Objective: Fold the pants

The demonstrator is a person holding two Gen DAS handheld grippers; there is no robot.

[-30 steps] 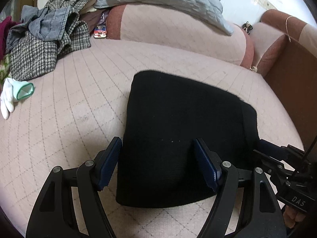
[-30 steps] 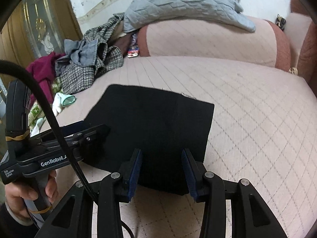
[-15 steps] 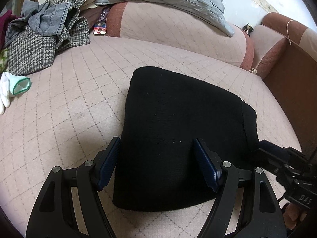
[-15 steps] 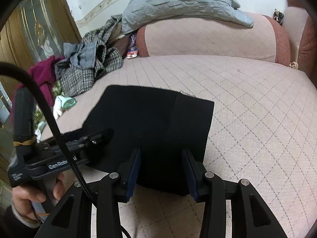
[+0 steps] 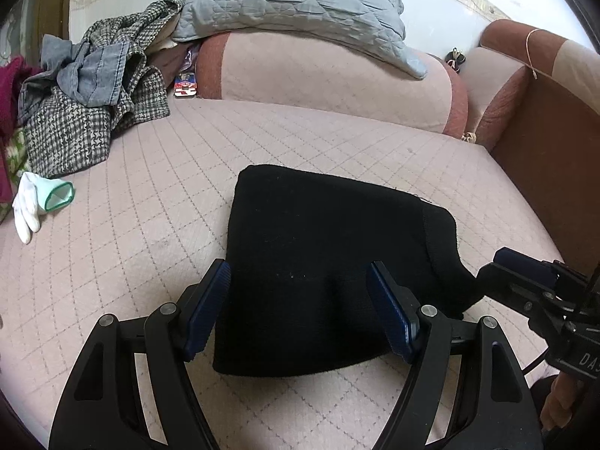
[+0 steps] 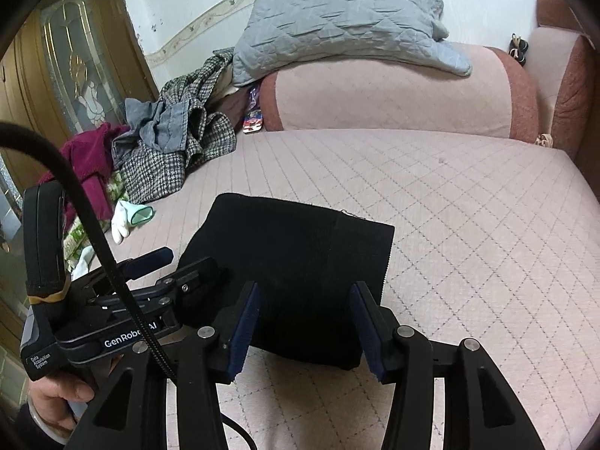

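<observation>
Folded black pants (image 5: 330,262) lying flat on the pink quilted sofa seat (image 5: 131,225). Left gripper (image 5: 300,307) hovering over the near edge, jaws wide, holding nothing. Right gripper (image 6: 305,318) above the right corner, jaws opening, pads clear of cloth.

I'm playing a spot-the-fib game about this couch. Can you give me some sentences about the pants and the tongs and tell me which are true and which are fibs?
1. The black pants lie folded on the pink couch. True.
2. The left tongs are squeezing the pants. False: they are wide open, holding nothing.
3. A white glove lies on the couch to the left of the pants. True.
4. The gray quilt lies on top of the pants. False: it sits up on the couch's back cushion.
5. The right tongs hold a sock. False: they are opening, with nothing gripped.
</observation>
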